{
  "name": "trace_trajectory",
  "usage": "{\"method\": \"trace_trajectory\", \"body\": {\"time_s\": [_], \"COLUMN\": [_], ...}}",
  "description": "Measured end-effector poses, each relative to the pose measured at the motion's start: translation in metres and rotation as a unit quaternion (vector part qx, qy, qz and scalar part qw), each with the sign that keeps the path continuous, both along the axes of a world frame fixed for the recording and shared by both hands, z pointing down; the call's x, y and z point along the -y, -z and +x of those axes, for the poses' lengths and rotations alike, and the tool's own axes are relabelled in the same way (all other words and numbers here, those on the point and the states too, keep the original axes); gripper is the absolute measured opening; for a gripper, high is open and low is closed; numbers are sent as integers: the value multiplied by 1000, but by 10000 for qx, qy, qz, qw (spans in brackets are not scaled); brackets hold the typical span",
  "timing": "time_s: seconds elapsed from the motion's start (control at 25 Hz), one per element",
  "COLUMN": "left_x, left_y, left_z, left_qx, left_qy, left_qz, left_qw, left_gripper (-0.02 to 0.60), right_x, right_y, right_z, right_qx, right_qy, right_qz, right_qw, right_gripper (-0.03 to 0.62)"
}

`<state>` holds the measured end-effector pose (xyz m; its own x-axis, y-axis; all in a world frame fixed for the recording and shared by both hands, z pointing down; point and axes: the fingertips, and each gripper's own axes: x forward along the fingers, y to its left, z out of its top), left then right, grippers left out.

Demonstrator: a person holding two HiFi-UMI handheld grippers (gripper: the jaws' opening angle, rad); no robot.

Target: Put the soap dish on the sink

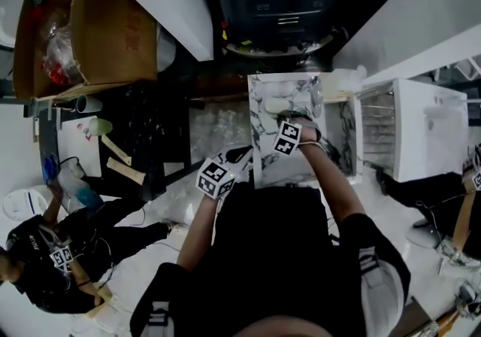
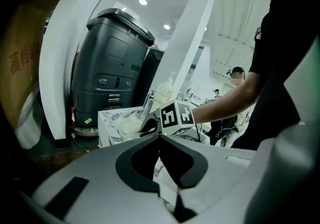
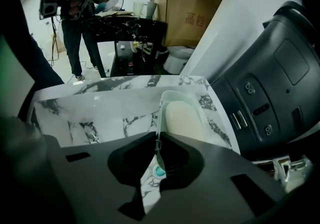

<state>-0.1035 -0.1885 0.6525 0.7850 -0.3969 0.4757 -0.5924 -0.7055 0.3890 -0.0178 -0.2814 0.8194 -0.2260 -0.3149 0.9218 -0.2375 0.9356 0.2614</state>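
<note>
1. Our right gripper reaches out over the marbled sink. Its jaws are pinched together on the near rim of the soap dish, which carries a pale bar of soap.
2. The soap dish is at the far part of the sink top, toward the back edge and not far from the tap. It looks low against the marble, but we cannot tell whether its base is touching the top or hanging just above it.
3. Our left gripper is by the near left edge of the sink, apart from the dish. Its jaws meet at the tips with nothing between them, so it plays no part in the hold.
4. We judge the carrying part done, because the dish is already over the place the task names.
5. We think three things are left: settling the dish flat on the marble, opening the right jaws, and drawing the gripper back without catching the rim.
6. The grip is on one thin edge only. We would therefore release gently, or the dish could tip and the soap could slide out.
</note>
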Motion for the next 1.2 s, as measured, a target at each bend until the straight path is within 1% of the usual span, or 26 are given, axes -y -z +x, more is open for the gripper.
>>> {"method": "trace_trajectory", "body": {"time_s": [0.44,0.72,1.04,1.2], "left_x": [0,-2,-10,-10], "left_y": [3,2,0,-1], "left_z": [8,10,6,5], "left_qx": [25,69,101,98], "left_qy": [-92,-134,-88,-66], "left_qz": [-47,-61,-118,-120], "left_qw": [9999,9999,9998,9999], "left_gripper": [-2,-2,-2,-2], "right_x": [21,36,39,41], "right_y": [-13,-16,-20,-15], "right_z": [-10,-3,4,5], "right_qx": [14,11,-180,-101], "right_qy": [-92,-293,-230,-271], "right_qz": [224,323,521,648], "right_qw": [9997,9990,9982,9975], "right_gripper": [29,38,44,52]}}
